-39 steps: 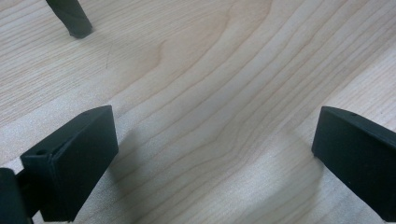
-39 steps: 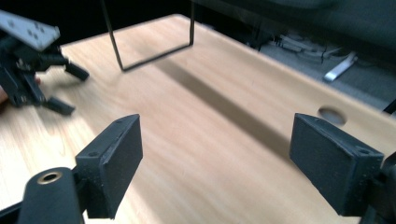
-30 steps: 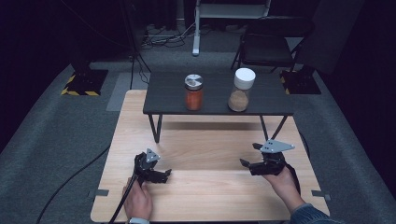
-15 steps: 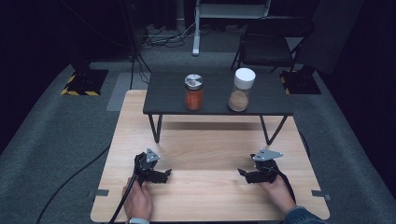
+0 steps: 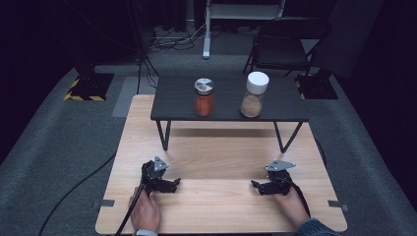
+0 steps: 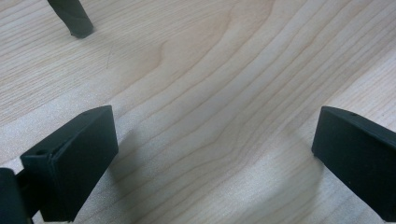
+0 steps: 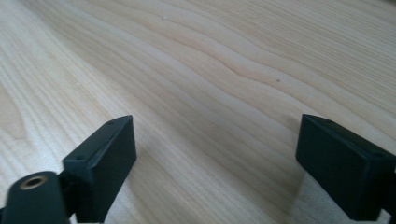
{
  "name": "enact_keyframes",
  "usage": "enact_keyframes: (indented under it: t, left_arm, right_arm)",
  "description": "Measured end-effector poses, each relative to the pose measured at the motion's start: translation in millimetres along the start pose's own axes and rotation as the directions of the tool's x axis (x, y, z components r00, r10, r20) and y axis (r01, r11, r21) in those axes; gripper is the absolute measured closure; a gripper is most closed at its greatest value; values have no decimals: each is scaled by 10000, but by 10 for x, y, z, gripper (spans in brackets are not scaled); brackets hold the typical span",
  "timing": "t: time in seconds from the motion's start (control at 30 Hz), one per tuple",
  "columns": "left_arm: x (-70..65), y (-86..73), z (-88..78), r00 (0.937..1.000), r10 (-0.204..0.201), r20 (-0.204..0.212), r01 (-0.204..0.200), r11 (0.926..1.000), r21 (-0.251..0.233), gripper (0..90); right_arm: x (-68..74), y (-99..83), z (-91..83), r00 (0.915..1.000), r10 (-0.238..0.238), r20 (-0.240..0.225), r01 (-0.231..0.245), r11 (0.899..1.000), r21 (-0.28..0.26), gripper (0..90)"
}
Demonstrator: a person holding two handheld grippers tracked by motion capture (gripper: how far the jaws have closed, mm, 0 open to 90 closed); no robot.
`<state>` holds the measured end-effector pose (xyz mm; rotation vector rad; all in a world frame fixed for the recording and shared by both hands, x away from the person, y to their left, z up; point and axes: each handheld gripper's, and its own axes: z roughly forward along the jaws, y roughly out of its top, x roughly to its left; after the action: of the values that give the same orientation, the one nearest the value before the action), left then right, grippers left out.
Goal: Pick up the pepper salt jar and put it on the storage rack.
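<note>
Left gripper (image 5: 173, 184): black body, grey three-cornered plate on top, black cable trailing behind, blocky black jaws with small screw holes. Right gripper (image 5: 256, 185): same build, brass-coloured socket beside one jaw. Blue denim sleeve (image 5: 314, 228) behind it.

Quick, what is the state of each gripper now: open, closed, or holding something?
Left gripper: open, holding nothing, over the bare wooden table.
Right gripper: open, jaws have just been opening, nothing between them.

My left hand-held gripper (image 5: 173, 183) rests low, jaws wide apart and empty; my right hand-held gripper (image 5: 256, 185) has just been opening, nothing between its jaws.
</note>
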<state>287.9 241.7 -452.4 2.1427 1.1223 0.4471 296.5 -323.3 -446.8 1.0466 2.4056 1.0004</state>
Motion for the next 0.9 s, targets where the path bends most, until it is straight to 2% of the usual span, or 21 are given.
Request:
enact_keyframes:
  t: [0.07, 0.9]
  left_arm:
    - [-1, 0, 0, 10000, -6, -1, 6, 10000, 0, 2]
    - [-2, 0, -1, 10000, -9, -2, 9, 10000, 8, 2]
  right_arm:
    - [12, -53, 13, 9999, 126, 109, -124, 9997, -214, 92]
    - [45, -41, 19, 9993, 255, 283, -251, 9996, -152, 67]
